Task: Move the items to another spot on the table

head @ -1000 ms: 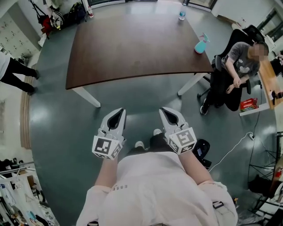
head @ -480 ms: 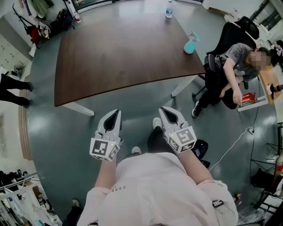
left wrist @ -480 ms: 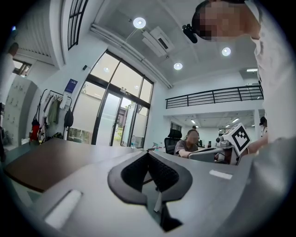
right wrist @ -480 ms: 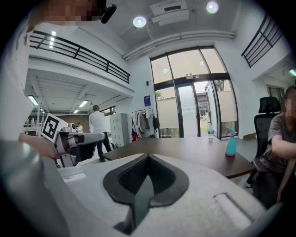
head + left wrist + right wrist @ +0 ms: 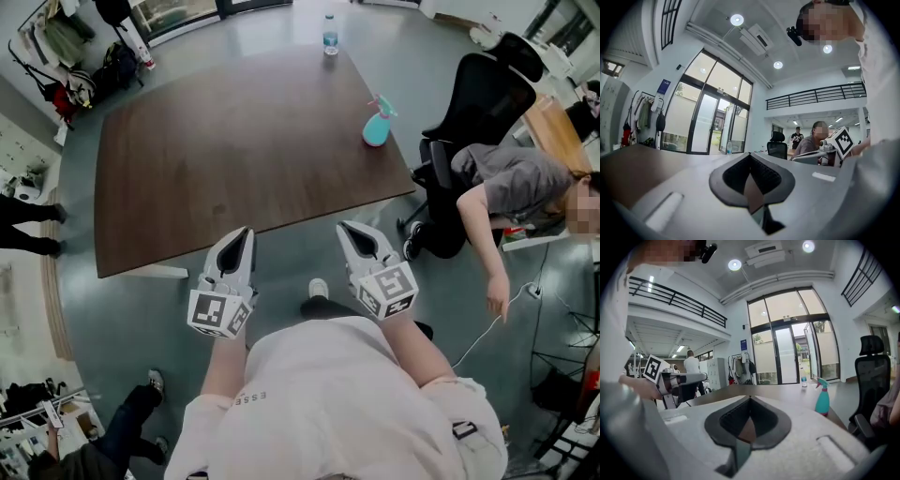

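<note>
A teal spray bottle (image 5: pixel 376 125) and a water bottle (image 5: pixel 329 34) are stood by the dark table's (image 5: pixel 216 159) far and right edges; grey floor (image 5: pixel 122 319) is seen around. The left tongs (image 5: pixel 246 232) and right tongs (image 5: pixel 345 228) are held pressed together, empty.

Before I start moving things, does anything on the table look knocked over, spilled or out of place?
Nothing stands out. On the table, the teal spray bottle stands upright near the right edge, the water bottle stands upright at the far edge, and I see no spill.
</note>
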`<state>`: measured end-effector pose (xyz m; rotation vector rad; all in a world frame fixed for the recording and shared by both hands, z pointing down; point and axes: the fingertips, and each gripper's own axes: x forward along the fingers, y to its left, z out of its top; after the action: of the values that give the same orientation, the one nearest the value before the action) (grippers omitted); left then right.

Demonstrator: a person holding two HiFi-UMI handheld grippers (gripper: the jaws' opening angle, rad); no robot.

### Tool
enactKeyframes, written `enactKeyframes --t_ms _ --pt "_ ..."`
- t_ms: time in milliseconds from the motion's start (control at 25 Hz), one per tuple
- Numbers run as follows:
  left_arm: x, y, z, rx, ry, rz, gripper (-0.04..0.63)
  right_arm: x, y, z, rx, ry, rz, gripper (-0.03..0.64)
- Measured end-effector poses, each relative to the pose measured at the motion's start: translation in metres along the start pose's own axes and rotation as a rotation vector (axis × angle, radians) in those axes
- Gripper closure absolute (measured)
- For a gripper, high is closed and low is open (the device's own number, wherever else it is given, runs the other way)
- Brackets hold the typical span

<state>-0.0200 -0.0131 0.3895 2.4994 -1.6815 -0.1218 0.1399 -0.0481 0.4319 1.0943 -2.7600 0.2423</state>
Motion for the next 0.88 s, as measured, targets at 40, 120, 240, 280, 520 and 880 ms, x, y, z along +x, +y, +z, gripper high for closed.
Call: enactKeyframes --t_ms 40,120,240,280,520,880 --pt "0.016 -0.003 0.002 0.002 -0.002 -0.002 0.578 0.002 -0.014 0.004 0.000 -0.002 0.002 0.626" --pt "0.045 -0.010 0.003 0.003 -0.007 -0.010 0.578 0.006 -0.039 0.011 -0.007 -0.003 0.003 0.626" --pt "0.081 -0.023 0.000 -0.002 -0.003 -0.037 0.578 0.007 -0.076 0.017 -0.009 0.000 -0.017 0.626" --pt "0.091 -0.027 -0.002 -0.003 0.002 -0.050 0.578 0.006 -0.087 0.018 -0.004 0.001 -0.028 0.626" --pt "0.158 -0.040 -0.012 -0.025 0.052 -0.122 0.578 0.011 -0.155 0.020 0.026 -0.006 -0.111 0.626" --pt "0.256 -0.035 -0.023 -0.045 0.089 -0.239 0.578 0.046 -0.227 0.020 0.063 -0.001 -0.197 0.626"
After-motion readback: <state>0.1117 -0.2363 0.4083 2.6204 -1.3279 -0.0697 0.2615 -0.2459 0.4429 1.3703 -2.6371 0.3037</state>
